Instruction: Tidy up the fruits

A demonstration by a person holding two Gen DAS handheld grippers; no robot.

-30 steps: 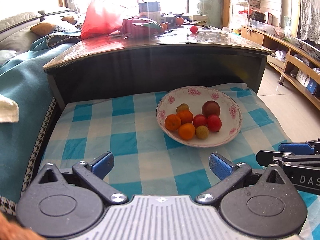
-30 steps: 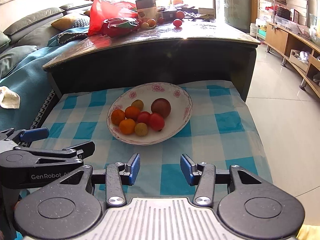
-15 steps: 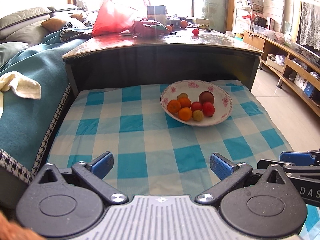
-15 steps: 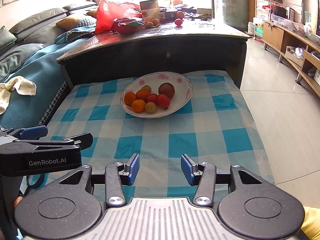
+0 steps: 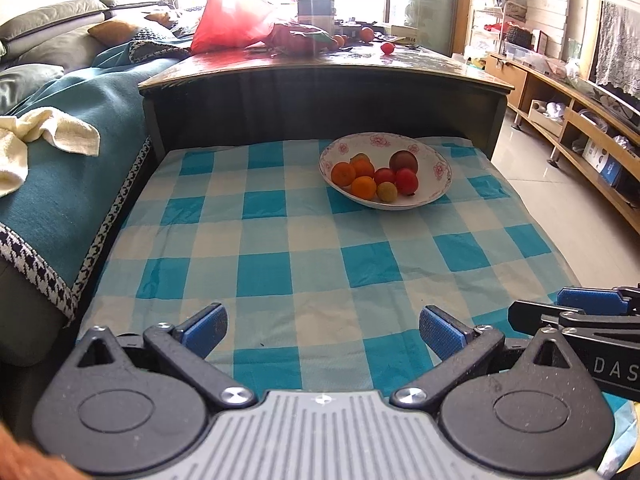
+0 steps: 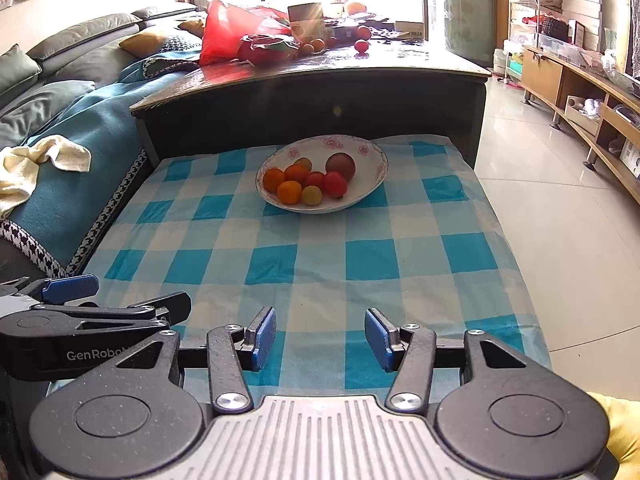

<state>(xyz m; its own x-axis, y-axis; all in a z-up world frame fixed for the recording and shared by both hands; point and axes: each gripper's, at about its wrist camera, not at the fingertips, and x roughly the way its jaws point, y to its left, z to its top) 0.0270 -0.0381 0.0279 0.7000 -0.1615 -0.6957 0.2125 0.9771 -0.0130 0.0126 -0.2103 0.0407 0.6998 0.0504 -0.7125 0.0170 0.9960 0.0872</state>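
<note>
One floral bowl [image 6: 376, 184] holds eight fruits [image 6: 308, 180]: three orange, two red, two yellowish, one brown. Left gripper [image 5: 322, 330] gapes wide, right gripper [image 6: 320, 336] narrower; both empty.

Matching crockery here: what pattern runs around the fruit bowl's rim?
Pink flowers on the white bowl, clearest in the right wrist view.

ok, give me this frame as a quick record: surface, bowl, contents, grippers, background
surface: blue and white checked cloth
bowl: white, floral rim, far half of the cloth
contents: oranges, red fruits, one brown fruit, small yellow ones
left gripper: jaws open wide, nothing between them, near edge of the cloth
right gripper: jaws open, narrower gap, empty
background: dark table behind, with a red bag and loose fruit on it
</note>
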